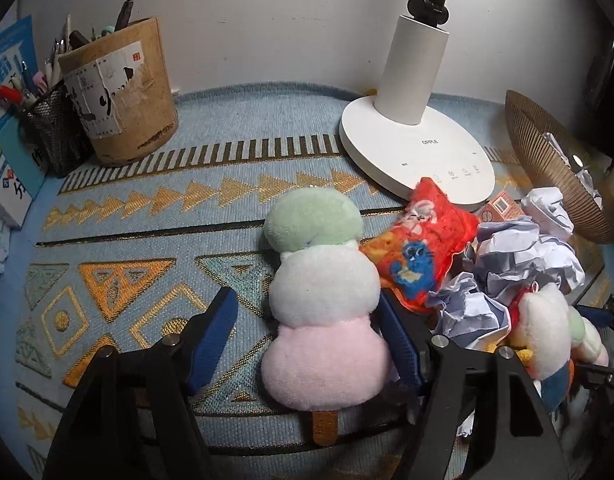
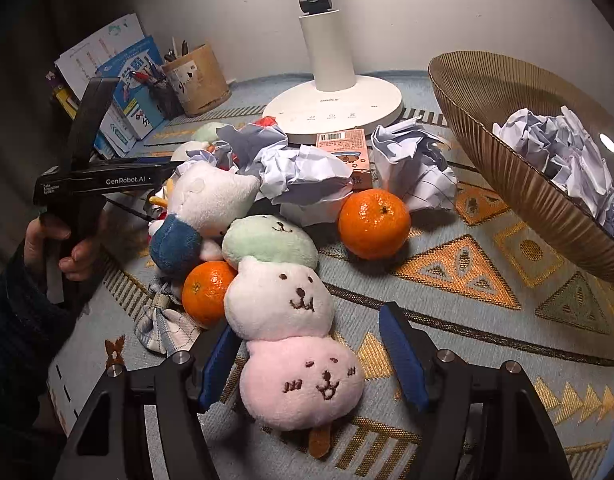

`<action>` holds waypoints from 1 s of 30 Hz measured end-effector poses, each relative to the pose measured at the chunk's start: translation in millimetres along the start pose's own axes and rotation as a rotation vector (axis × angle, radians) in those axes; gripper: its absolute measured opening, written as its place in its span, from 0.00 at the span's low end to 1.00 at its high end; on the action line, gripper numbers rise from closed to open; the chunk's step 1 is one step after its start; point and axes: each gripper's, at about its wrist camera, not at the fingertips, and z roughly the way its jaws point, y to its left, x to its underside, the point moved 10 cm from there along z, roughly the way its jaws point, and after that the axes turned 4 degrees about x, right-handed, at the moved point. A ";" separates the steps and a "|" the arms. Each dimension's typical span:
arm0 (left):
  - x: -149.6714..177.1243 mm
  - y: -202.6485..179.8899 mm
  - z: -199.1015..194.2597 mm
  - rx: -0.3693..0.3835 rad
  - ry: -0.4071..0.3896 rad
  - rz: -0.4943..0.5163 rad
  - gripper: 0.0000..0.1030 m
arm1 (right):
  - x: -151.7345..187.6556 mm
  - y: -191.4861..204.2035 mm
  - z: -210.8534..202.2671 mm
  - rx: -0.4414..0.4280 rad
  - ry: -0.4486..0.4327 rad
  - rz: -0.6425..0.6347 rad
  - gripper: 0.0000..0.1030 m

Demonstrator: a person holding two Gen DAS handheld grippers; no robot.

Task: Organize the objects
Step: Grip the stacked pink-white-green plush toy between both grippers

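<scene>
The left gripper stands partly open around a green, white and pink three-ball plush skewer toy. Its right pad touches the fabric and its left pad is clear, so nothing is clamped. The right gripper brackets a second plush skewer toy with stitched faces, also unclamped. Both toys look light and squashy (best pinched at the middle ball, not the stick). Ahead-right of the right gripper, a brown ribbed bowl holds crumpled white paper.

Surface: patterned blue-gold cloth.
On it: lamp base, cardboard pen holder, dango plush, two oranges, crumpled paper, ribbed bowl.
</scene>
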 end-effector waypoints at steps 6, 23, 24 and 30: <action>4.0 6.2 -25.1 0.026 -0.064 -0.054 0.42 | 19.7 10.1 -21.7 0.223 -0.030 -0.010 0.42; 39.6 -11.5 -60.2 0.174 -0.185 -0.117 0.42 | 56.9 -24.9 -69.3 0.293 -0.104 0.313 0.79; 38.9 -12.7 -61.3 0.171 -0.192 -0.111 0.42 | 58.6 -22.2 -65.8 0.272 -0.098 0.328 0.79; 39.9 -15.2 -61.2 0.130 -0.201 -0.077 0.42 | 59.7 -7.0 -38.3 0.372 -0.032 0.275 0.67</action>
